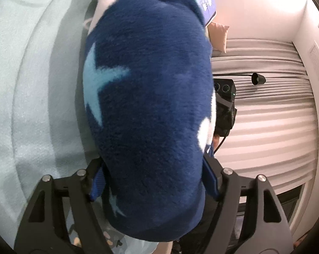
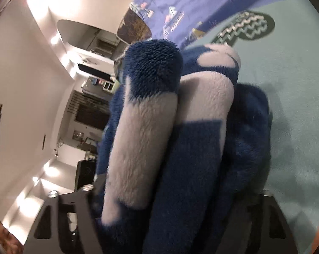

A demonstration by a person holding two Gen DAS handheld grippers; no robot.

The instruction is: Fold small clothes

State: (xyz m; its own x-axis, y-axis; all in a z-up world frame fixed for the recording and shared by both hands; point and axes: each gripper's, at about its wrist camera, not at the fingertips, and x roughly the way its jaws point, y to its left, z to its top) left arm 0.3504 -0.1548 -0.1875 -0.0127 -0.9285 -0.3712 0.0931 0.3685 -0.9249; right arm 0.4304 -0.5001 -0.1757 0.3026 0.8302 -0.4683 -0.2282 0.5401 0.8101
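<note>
Fuzzy navy fleece garment, pale stars, bunched thick between left tongs.

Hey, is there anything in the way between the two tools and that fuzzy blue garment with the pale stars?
Nothing visible. The fuzzy blue garment already sits bunched between the fingers of the left tool, and its folds fill the gap of the right tool too. Behind it lies only the pale green blanket.
</note>
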